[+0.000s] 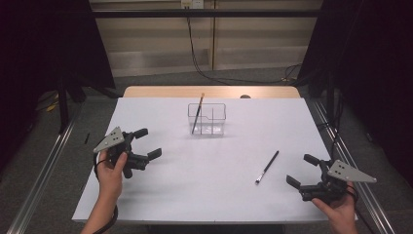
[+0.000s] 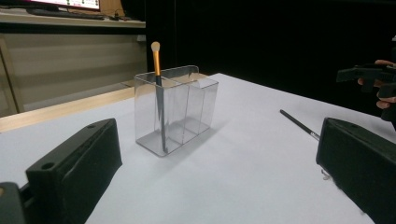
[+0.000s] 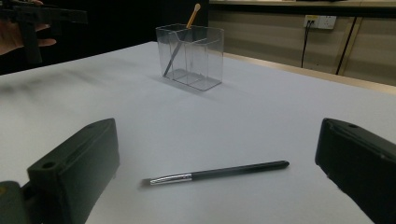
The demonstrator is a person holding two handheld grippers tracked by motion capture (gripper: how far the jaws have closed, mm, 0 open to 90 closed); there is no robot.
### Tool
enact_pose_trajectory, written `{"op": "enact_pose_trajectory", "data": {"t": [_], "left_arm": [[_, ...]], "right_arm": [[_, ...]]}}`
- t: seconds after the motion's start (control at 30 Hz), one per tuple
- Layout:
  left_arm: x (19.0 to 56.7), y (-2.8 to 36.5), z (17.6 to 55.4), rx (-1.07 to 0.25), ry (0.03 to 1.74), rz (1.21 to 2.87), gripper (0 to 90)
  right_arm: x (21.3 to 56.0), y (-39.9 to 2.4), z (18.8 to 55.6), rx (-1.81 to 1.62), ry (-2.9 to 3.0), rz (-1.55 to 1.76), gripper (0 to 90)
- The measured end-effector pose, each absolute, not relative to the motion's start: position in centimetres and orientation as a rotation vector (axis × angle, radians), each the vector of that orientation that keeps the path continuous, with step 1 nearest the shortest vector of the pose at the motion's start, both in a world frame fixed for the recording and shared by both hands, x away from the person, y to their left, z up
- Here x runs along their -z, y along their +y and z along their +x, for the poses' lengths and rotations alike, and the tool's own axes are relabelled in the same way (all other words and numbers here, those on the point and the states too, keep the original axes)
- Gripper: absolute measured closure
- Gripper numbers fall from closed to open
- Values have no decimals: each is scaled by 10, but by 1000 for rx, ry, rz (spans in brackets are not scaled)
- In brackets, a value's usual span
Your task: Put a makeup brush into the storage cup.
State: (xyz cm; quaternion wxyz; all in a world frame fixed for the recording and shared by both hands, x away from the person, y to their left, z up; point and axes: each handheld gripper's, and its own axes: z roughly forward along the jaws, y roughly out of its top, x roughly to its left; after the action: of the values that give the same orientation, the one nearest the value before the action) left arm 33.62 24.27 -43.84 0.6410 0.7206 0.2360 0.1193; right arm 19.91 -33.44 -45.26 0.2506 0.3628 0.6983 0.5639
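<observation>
While both grippers were held empty, progress stood thus:
Right gripper [image 1: 303, 171]: lower right of the high view, jaws spread apart, aimed at the black brush.
Black brush [image 3: 217, 172]: flat on the white table [image 1: 204, 170], low in the right gripper view, not yet gripped.
Left gripper [image 1: 147, 143]: left of centre, jaws apart, nothing held.
Clear organizer [image 1: 207, 118]: upper centre, upright.
Orange-handled brush [image 2: 158, 88]: already leaned inside it.
Left to be done, as judged: the black brush was yet to be placed.

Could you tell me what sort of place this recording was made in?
Probably a lab recording bay: a white table fenced by black curtains, cables on the carpet, and a hand-held gripper by a clear organizer.
</observation>
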Motion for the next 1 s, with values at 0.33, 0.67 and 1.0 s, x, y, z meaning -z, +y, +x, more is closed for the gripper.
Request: {"op": "enact_pose_trajectory", "data": {"t": [0.33, 0.67, 1.0], "left_arm": [[439, 255, 326, -278, 534, 1651, 0], [439, 272, 315, -289, 534, 1644, 0], [441, 286, 304, -316, 531, 1647, 0]], "right_arm": [[453, -332, 201, -1534, 1912, 983, 0], [454, -329, 203, -1530, 1921, 978, 0], [455, -328, 204, -1528, 1925, 981, 0]]}}
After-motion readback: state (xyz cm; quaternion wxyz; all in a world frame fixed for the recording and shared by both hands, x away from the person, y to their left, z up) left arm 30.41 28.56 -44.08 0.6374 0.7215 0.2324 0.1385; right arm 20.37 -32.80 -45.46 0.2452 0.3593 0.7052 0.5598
